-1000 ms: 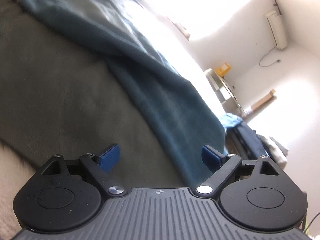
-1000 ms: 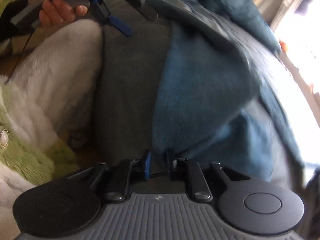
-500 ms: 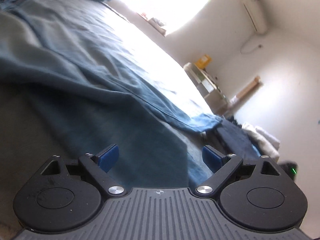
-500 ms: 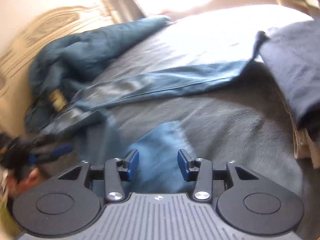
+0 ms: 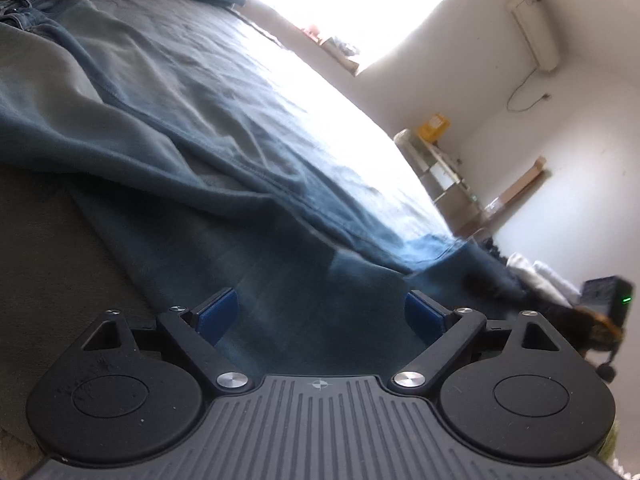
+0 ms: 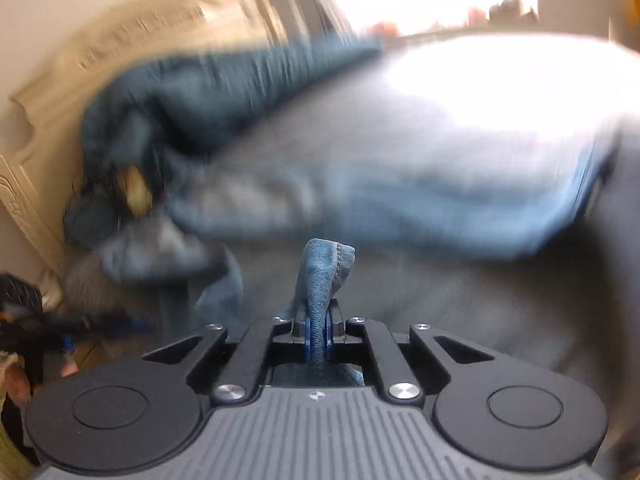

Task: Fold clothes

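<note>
Two grippers work over the bed (image 5: 48, 264). Right gripper (image 6: 318, 320) has its jaws closing, pinched on a stitched edge of the jeans (image 6: 324, 272). Left gripper (image 5: 322, 312) is spread wide with nothing between, low over the jeans (image 5: 192, 128), which stretch far across the bed. Bare grey blanket lies at the near left.

1. Left hand-held gripper (image 5: 322, 314): jaws spread wide, blue pads (image 5: 216, 314) well apart, nothing between them.
2. Right hand-held gripper (image 6: 318, 330): jaws closing, pinching a fold of jeans (image 6: 326, 276).
</note>
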A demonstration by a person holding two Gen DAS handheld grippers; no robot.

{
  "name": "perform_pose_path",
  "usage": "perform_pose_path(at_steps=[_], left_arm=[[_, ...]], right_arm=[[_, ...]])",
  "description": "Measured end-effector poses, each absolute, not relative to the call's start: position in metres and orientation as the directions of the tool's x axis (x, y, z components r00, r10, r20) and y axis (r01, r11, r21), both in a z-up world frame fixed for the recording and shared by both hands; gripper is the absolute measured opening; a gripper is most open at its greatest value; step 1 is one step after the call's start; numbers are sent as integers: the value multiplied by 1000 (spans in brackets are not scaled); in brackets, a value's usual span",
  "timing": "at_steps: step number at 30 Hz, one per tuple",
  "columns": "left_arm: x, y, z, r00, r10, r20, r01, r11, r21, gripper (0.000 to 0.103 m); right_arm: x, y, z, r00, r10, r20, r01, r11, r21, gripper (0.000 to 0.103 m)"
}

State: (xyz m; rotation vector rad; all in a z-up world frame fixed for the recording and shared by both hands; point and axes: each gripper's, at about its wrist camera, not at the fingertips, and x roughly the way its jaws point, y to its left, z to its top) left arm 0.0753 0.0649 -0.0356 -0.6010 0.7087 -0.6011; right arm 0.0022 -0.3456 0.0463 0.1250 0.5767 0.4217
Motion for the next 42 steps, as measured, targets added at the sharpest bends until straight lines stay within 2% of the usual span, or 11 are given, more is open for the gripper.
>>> perform_pose_path(at_steps=[5,9,12,17,20,23,29,35,38,41,42], left_arm=[[77,59,-36,602,-689,-402,308,666,-679,91],[78,59,-44,598,-694,-401,301,658,-690,91],[78,65,-53,590,-683,-431,274,671,-689,91],[74,80,-63,580,-663,-474,225,689,-689,91],[80,87,-59,580,-664,-472,199,678,-708,91],[103,79,-50,548,-692,-469,178,645,-743,92],[169,21,-44,434,-723,-538,58,618,-784,92],[215,-17,-61,318,-659,-682,-256,633,-731,92],[221,-24,-68,321,-617,-718,-363,620,-696,91],[219,-30,-71,337,-561,-756,-424,627,-654,81],[216,-32,-71,345,-542,-766,-436,630,-643,74]], right_arm=[[-20,-358,156,916,315,-248,-340,938,-66,7],[-68,-363,182,924,374,-76,-380,885,-270,7],[-100,-374,158,907,404,-114,-420,860,-290,7],[-117,-381,61,868,301,-394,-407,887,-220,8],[-126,-374,13,840,253,-479,-388,898,-206,8],[-139,-369,-2,849,256,-461,-367,915,-167,8],[-158,-379,5,882,287,-372,-333,941,-63,8],[-171,-386,-2,891,331,-312,-348,937,0,8],[-175,-387,-7,895,345,-284,-355,935,18,8],[-179,-390,-10,899,349,-265,-355,934,26,8],[-181,-390,-11,900,350,-260,-355,934,29,8]])
